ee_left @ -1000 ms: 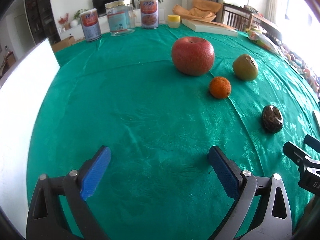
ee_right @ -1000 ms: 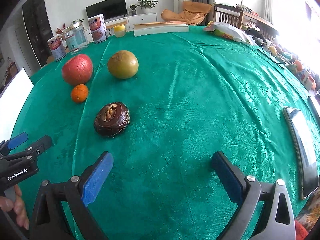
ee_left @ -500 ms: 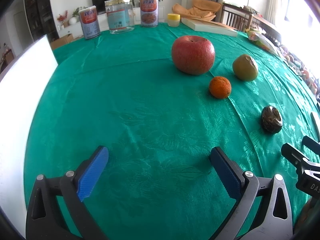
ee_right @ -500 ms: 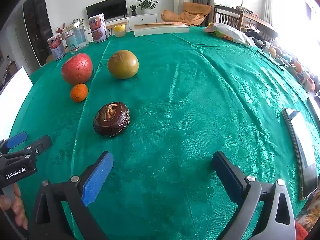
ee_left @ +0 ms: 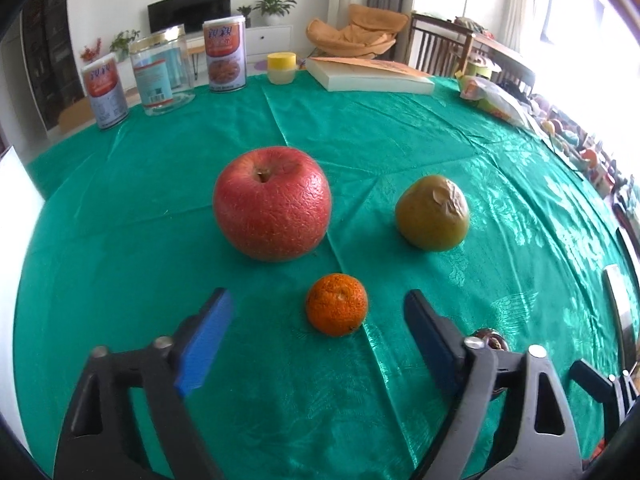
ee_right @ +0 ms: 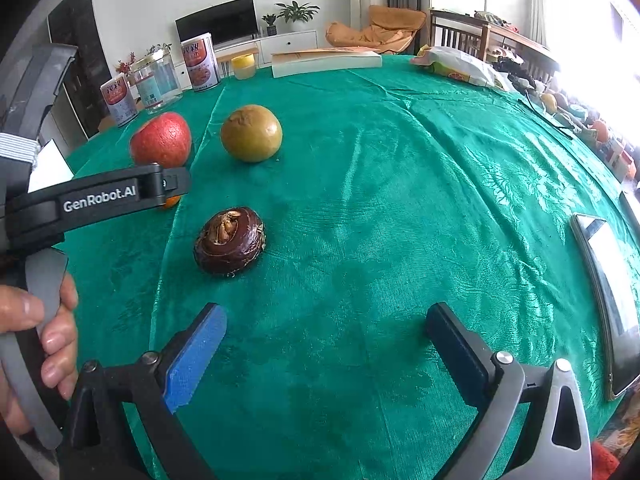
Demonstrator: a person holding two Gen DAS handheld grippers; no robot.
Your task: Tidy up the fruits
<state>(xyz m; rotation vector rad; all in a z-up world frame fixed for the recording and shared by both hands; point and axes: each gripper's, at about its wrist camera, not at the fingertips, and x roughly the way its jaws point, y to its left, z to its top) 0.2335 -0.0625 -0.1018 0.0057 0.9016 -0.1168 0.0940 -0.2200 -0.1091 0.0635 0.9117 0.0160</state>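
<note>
Tangerine (ee_left: 337, 305) sits on the green cloth (ee_left: 160, 208), framed between the blue pads of the left gripper (ee_left: 316, 320), jaws spread wide to either side and touching nothing. Reads as a line-up for a pinch on the smallest fruit, probably chosen first as nearest and easiest to span. Just behind and left, the red apple (ee_left: 272, 204), upright with stem dimple on top; behind and right, the yellow-green pear (ee_left: 432, 213), wrinkled at its crown. Close together but not touching, so room enough for the pads to slide past without knocking a neighbour.

Seen from the right wrist, left gripper body (ee_right: 100, 200) crosses in front of the tangerine (ee_right: 172, 201), hiding all but an orange sliver, held in a hand (ee_right: 40, 340) at the frame's edge.

Right gripper (ee_right: 328, 344) spread too, holding nothing, hanging low over bare cloth; dark brown fruit (ee_right: 230, 241) ahead and left of its pads, apart from them. Likely waiting its turn.

Farther out: tins (ee_left: 224, 58), a glass jar (ee_left: 160, 74), a yellow-lidded pot (ee_left: 282, 67) and a book (ee_left: 368, 78) along the far edge, well apart from the fruit. No bowl or tray for the fruit in sight.
</note>
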